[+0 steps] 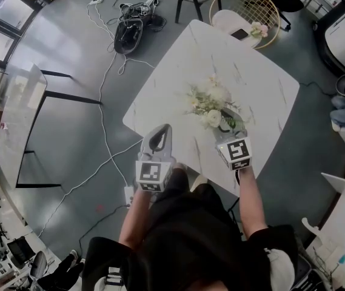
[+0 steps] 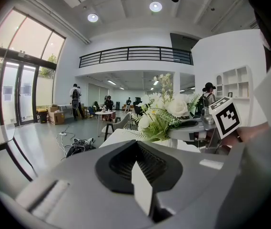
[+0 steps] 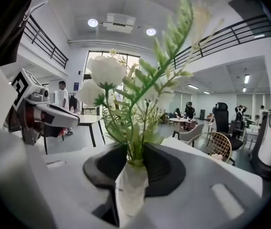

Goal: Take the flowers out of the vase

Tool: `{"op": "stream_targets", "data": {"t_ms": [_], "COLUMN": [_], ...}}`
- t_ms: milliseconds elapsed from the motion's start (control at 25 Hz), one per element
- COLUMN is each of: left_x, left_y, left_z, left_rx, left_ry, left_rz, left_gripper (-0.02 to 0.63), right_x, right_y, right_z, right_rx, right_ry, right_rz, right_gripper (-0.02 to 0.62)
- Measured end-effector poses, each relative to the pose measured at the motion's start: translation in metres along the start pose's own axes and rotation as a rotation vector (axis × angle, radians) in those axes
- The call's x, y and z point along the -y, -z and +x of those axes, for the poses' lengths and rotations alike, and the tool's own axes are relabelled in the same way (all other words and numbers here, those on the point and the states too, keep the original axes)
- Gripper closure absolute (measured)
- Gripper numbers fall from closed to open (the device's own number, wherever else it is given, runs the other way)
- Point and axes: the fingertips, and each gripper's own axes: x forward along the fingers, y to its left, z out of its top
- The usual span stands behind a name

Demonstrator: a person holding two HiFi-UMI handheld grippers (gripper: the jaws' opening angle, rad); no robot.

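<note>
Item: person at a white marble counter (image 1: 178, 71), seen from above, a handheld gripper in each hand. Left gripper (image 1: 163, 132): held low over the near-left edge of the counter, nose tipped a little downward, pointing toward the middle of the top; bare forearm drawn in close to the dark-clothed torso; marker cube facing the head camera. Its jaws (image 2: 137, 151) are pressed together with nothing between them, and it stands apart from the flowers, to their left. Right gripper (image 1: 231, 122): carried further forward on a straighter bare forearm, likewise tipped slightly down, its marker cube just behind the bunch. Its jaws (image 3: 134, 154) are pinching the green stems at the very base of the flowers (image 3: 107, 71), one dark pad on each side. Flowers (image 1: 211, 105): white blooms with fern-like greenery, upright, standing near the middle of the counter, on the side nearer the person; from the left gripper view they (image 2: 161, 113) rise just beside the right gripper's tip. Vase (image 3: 131, 185): seemingly the white, narrow-necked form directly beneath the pinched stems, which emerge from its top; in the head view it is hidden under the blooms. Surroundings: grey floor with a tangle of cables (image 1: 133, 26) beyond the counter's far-left corner; a round wire chair (image 1: 245, 14) at its far end.
</note>
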Motion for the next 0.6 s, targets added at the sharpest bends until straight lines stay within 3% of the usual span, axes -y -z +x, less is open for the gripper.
{"op": "stream_targets", "data": {"t_ms": [360,600], "left_x": [-0.0036,-0.0063], "left_y": [0.0018,0.0006], "left_z": [-0.0048,-0.0081], "left_rx": [0.004,0.009], "left_ry": [-0.007,-0.008], "left_rz": [-0.001,-0.003], "left_gripper": [0.598,0.598], "right_x": [-0.0051,-0.0040], "right_y": [-0.0004,-0.0045], "right_z": [0.0009,0.0002], "right_rx": [-0.012,-0.007], "right_ry": [0.000,0.002], "right_rz": [-0.023,-0.037], "right_gripper": [0.558,0.568]}}
